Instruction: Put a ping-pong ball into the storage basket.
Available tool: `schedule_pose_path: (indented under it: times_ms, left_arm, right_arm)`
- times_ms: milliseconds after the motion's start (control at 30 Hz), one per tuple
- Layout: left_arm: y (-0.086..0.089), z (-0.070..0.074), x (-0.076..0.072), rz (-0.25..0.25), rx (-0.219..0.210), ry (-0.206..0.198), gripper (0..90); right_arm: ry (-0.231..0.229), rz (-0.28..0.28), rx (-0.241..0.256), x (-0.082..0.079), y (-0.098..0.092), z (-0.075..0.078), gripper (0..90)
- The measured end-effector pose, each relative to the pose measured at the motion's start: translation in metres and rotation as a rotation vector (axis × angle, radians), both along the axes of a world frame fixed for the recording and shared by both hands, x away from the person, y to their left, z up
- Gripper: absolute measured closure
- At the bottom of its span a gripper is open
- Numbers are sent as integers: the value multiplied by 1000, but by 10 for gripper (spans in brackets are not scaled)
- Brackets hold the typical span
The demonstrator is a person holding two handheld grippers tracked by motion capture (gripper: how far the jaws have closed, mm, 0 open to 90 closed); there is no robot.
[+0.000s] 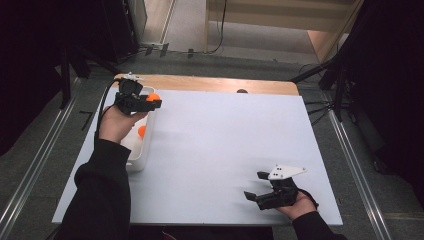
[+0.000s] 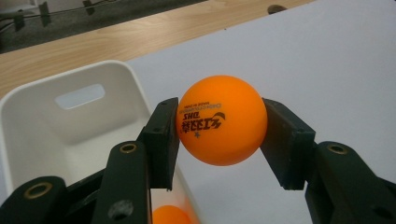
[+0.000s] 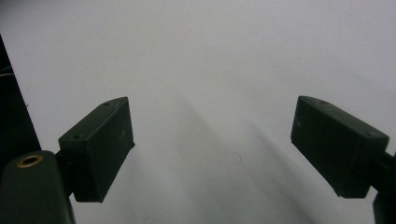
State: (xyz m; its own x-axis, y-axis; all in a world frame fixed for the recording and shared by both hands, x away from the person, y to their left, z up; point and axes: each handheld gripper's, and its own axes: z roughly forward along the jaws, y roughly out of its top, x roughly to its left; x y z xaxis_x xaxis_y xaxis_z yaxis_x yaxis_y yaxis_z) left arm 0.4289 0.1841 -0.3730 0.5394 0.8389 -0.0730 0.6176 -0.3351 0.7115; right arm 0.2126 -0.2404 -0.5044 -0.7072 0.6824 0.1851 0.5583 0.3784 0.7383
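One orange ball [image 2: 220, 120] sits clamped in your left tongs [image 1: 150, 102] above the white bin [image 1: 141, 159], seemingly for transfer, while your right tongs [image 1: 256, 186] gape empty at lower right.

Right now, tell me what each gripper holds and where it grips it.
The left gripper holds an orange ball, its jaws pressing the ball's two opposite sides. The right gripper holds nothing; its jaws stand open.

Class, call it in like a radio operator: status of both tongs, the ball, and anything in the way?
Left tongs shut on orange ball, held above white bin. Right tongs open, nothing between them, low over white tabletop. Second ball in bin. Nothing obstructing.
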Motion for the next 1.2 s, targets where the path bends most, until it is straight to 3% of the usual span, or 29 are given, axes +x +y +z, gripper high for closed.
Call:
schedule_pose_path:
  times_ms: [833,1200]
  left_arm:
    - [27,-11,11,154,20,-7,503]
    - [26,-19,16,162,42,-7,503]
  right_arm:
    - [4,2,-1,-1,0,0,117]
    - [6,3,4,1,0,-1,117]
